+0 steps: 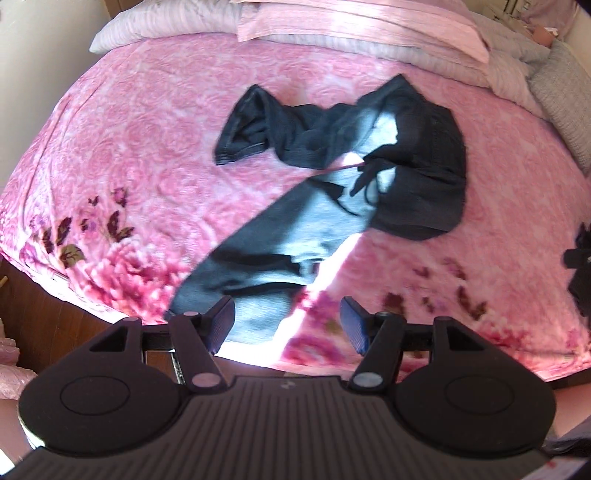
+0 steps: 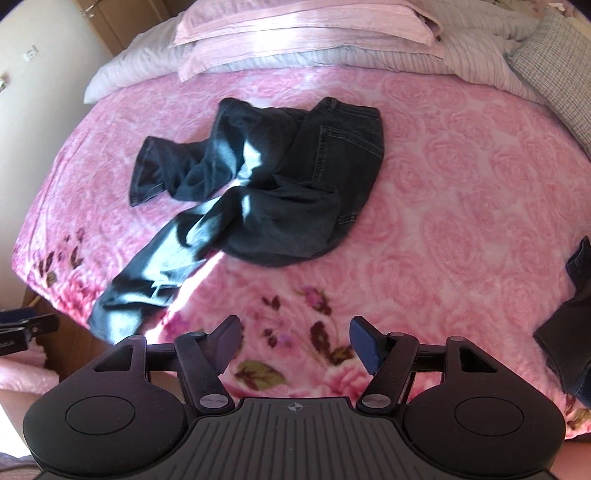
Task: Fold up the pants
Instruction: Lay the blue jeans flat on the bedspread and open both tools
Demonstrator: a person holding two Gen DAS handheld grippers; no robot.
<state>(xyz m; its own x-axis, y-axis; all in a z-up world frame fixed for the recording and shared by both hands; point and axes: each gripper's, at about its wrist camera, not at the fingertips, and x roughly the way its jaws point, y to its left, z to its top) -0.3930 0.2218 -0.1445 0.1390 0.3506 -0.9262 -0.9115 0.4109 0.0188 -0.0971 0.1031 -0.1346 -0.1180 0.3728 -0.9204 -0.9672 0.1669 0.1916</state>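
Observation:
Dark denim pants [image 1: 417, 162] [image 2: 295, 184] lie crumpled on a pink floral blanket [image 1: 147, 155] [image 2: 461, 221]. One leg [image 1: 266, 258] [image 2: 147, 273] stretches toward the bed's near left edge, its cuff close to the edge. The other leg's cuff [image 1: 240, 129] [image 2: 147, 173] is bunched at the far left. The waist and back pockets [image 2: 343, 147] lie at the right. My left gripper [image 1: 288, 325] hovers open just above the near cuff, with nothing between its fingers. My right gripper [image 2: 295, 343] is open over bare blanket, nearer than the pants.
Folded pink bedding [image 2: 295, 33] and pillows [image 1: 155, 26] lie at the head of the bed. Another dark garment [image 2: 569, 332] rests at the right edge. A wooden bed frame [image 1: 44, 317] shows at lower left. A strip of sunlight crosses the blanket and pants.

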